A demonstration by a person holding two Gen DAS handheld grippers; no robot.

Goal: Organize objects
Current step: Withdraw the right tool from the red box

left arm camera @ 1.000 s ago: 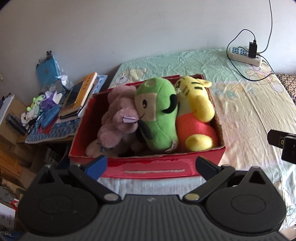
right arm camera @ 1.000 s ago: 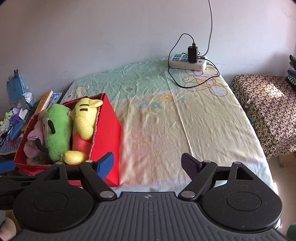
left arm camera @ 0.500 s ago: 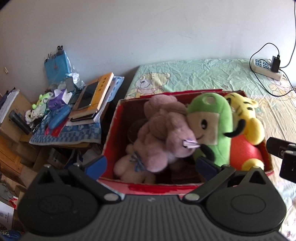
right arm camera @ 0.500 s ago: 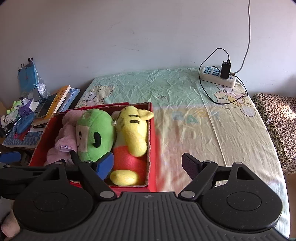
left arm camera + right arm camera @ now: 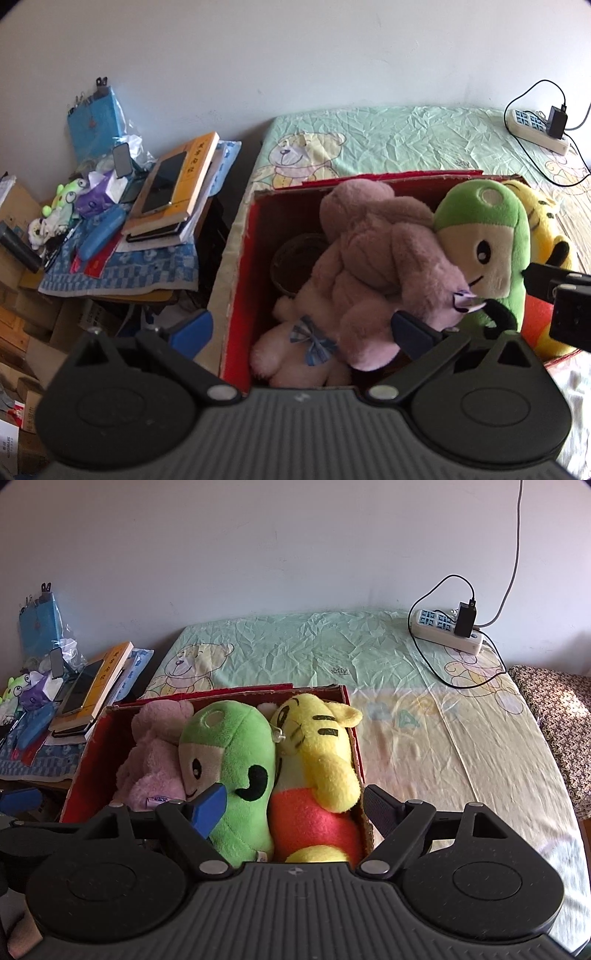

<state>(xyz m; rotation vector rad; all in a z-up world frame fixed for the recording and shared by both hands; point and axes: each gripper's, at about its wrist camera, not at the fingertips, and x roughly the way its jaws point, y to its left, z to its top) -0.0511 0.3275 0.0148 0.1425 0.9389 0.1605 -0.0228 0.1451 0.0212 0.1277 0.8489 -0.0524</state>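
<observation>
A red cardboard box sits on the bed, packed with soft toys. A pink plush lies at its left, a green plush in the middle and a yellow tiger at its right. A dark round thing shows under the pink plush. My left gripper is open, straddling the box's left wall. My right gripper is open above the green plush and tiger, straddling the box's right wall. Neither holds anything.
A cluttered side table left of the bed carries stacked books with a phone, a blue pouch and small toys. A power strip with cables lies at the bed's far right corner. A patterned stool stands right of the bed.
Both grippers have swung left and closer to the box. The box now fills the middle of both views. Both stay open; the toys have not moved.
</observation>
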